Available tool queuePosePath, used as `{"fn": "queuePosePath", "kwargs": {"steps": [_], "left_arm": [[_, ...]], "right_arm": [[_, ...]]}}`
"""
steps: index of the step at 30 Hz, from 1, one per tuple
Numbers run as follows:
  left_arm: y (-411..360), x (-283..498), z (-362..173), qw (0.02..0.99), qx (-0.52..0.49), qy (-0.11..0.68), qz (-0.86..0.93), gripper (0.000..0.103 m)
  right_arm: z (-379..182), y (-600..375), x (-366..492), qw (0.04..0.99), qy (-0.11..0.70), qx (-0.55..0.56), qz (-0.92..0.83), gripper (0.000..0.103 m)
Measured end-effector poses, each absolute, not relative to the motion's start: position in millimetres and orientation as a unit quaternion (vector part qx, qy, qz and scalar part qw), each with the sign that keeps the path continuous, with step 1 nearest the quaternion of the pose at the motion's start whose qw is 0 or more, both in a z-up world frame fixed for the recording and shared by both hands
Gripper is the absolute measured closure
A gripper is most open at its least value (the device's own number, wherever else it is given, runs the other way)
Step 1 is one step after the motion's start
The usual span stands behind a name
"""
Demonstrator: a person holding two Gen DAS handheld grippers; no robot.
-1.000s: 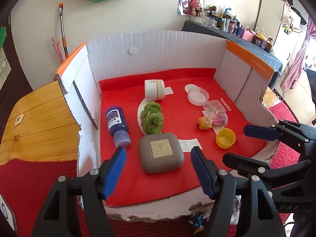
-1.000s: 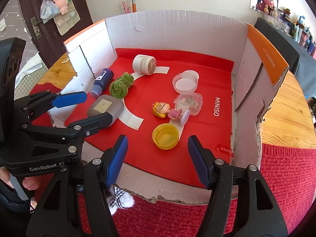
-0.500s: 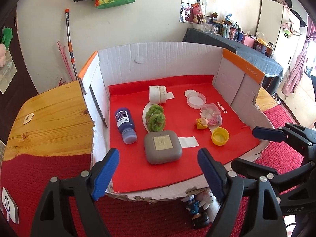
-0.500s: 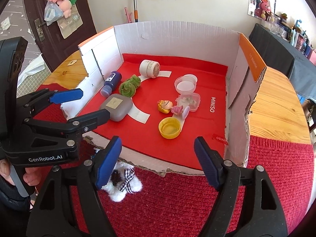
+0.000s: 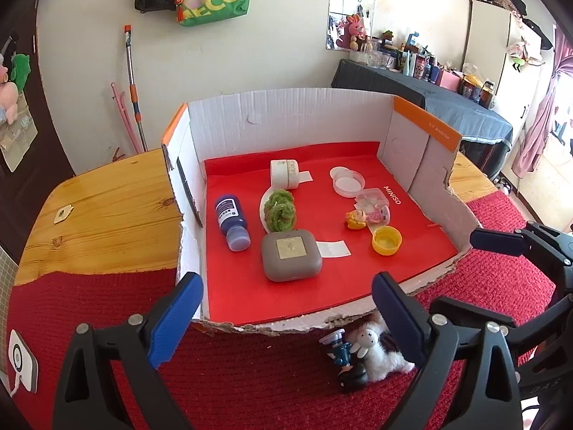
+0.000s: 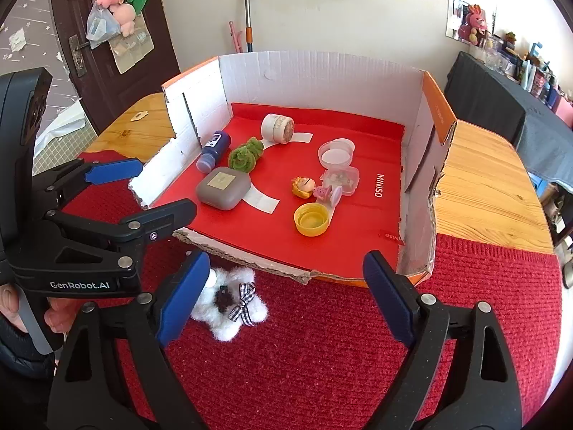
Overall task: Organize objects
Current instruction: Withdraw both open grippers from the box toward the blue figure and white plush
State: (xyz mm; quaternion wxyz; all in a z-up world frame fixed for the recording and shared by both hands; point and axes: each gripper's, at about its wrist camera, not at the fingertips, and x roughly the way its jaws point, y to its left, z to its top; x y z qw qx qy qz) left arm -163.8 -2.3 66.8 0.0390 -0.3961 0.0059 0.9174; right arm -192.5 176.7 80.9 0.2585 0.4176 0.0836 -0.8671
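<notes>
Our left tool (image 5: 286, 317) and right tool (image 6: 286, 295) have just been spreading their jaws and stand wide apart with nothing between them. Nearest us, a white plush star (image 6: 229, 310) lies on the red cloth (image 6: 358, 340) covering the bench. Beyond it at twelve o'clock, the open cardboard box (image 5: 286, 122) holds a grey case (image 5: 290, 259), yellow cap (image 5: 386, 240), blue bottle (image 5: 231, 216) and green yarn (image 5: 281, 211).

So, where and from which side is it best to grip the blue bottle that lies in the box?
Probably the blue bottle at mid-body, from above, jaws across its width: it lies flat, its cap toward the open front, the box wall close beside it.
</notes>
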Motion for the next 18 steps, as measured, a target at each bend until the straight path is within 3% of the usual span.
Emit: {"fn": "queuePosePath", "kwargs": {"steps": [3, 18], "left_arm": [[-1, -158, 69, 0.039, -0.392, 0.007, 0.919, 0.005], [2, -131, 72, 0.03, -0.388, 0.006, 0.921, 0.0]], "right_arm": [[83, 178, -187, 0.259, 0.084, 0.414, -0.869, 0.01], [87, 184, -156, 0.257, 0.091, 0.405, -0.873, 0.009]]}}
